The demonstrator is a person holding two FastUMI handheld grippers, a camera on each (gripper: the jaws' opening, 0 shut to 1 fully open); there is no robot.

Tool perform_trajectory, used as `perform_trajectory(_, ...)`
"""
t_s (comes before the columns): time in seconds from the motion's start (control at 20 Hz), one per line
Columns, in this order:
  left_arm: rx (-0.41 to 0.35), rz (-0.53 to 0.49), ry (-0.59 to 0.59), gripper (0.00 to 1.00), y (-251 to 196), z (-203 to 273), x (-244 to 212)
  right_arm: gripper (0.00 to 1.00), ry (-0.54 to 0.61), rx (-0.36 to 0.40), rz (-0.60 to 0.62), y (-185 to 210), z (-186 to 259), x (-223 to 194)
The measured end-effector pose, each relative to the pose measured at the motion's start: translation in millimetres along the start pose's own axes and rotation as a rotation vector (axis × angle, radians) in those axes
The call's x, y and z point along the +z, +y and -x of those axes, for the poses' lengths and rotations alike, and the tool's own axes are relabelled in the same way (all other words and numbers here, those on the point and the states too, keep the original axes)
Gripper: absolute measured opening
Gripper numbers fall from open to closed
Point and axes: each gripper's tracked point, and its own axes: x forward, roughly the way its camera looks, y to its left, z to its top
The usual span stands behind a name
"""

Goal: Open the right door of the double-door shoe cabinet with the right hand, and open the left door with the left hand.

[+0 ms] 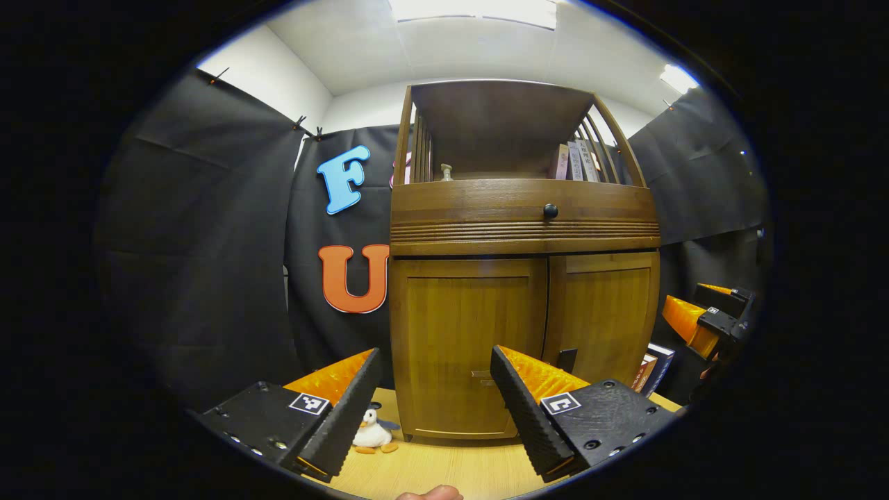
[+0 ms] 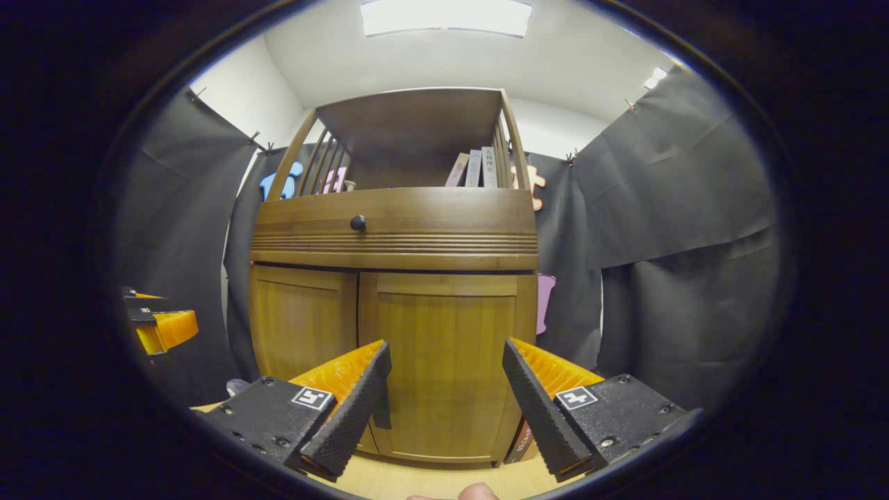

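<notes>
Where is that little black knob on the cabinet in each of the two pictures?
Left gripper view: the knob sits right of centre on the drawer front, above the seam between the two doors.
Right gripper view: the knob sits left of centre on the same drawer front.
Shared landmark: the books on the open shelf above it.

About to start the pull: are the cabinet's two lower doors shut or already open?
Shut. The left door and right door both sit flush in the cabinet front, meeting at a thin seam, and both claws are open, touching neither.
</notes>
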Motion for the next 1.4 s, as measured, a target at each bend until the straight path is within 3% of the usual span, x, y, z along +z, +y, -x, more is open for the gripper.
perform_trajectory(0.7,0.169,-0.057,0.009,0.95,65.7,31.9,-4.6,1.00,0.107,0.102,0.014,54.5,-50.1,-52.1)
perform_trajectory(1.1,0.274,-0.027,0.031,0.95,97.1,49.7,-13.0,1.00,0.223,0.123,0.020,79.2,-90.0,-98.4)
perform_trajectory(1.4,0.319,-0.031,0.028,0.95,111.0,61.1,-12.9,0.93,0.321,0.139,-0.002,92.4,-115.5,-137.3)
